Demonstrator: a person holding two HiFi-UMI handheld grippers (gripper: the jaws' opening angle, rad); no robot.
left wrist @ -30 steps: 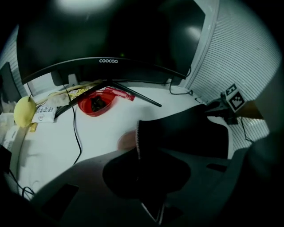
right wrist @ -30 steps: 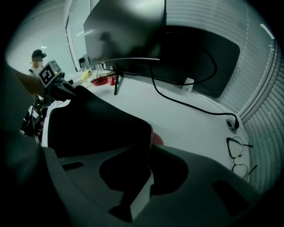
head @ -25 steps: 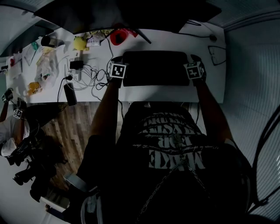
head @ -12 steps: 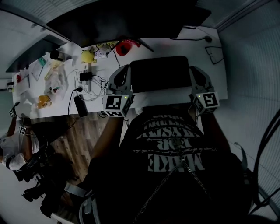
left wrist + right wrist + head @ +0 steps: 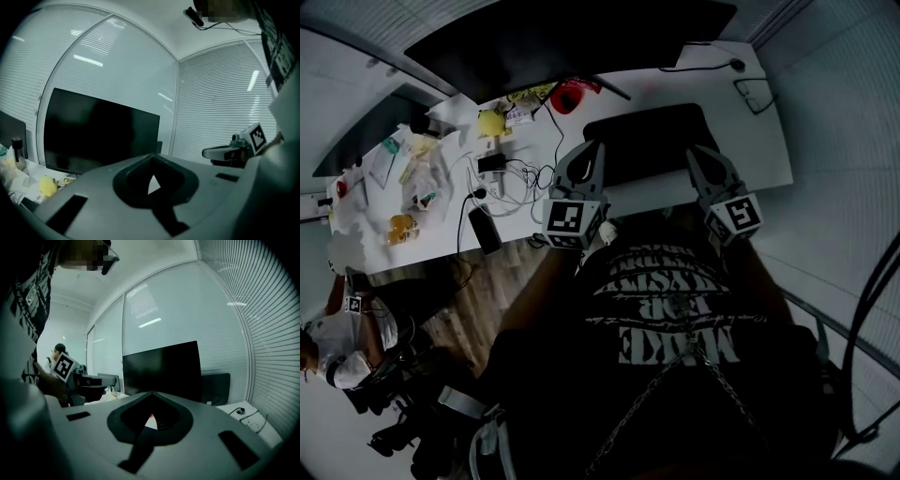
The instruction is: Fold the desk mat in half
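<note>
The black desk mat point(image 5: 649, 141) lies flat on the white desk point(image 5: 750, 150), in front of the dark monitor point(image 5: 572, 37). My left gripper point(image 5: 586, 152) hangs raised over the desk's near edge, by the mat's near left corner. My right gripper point(image 5: 701, 155) hangs the same way by the near right corner. Both point away from me, up toward the monitor. In the left gripper view the jaws point(image 5: 151, 157) meet at the tip with nothing between them. The right gripper view shows its jaws point(image 5: 151, 393) also shut and empty. The mat is not in either gripper view.
Left of the mat lie tangled cables point(image 5: 511, 173), a yellow object point(image 5: 492, 122), a red object point(image 5: 572, 94), a black device point(image 5: 485, 230) and plastic bags point(image 5: 422, 178). Glasses point(image 5: 755, 94) sit at the far right. Another person point(image 5: 337, 337) stands at lower left.
Both grippers have left the mat's left and right edges, drawn back toward my body and risen. Their jaws have closed. The mat stays flat on the desk.
</note>
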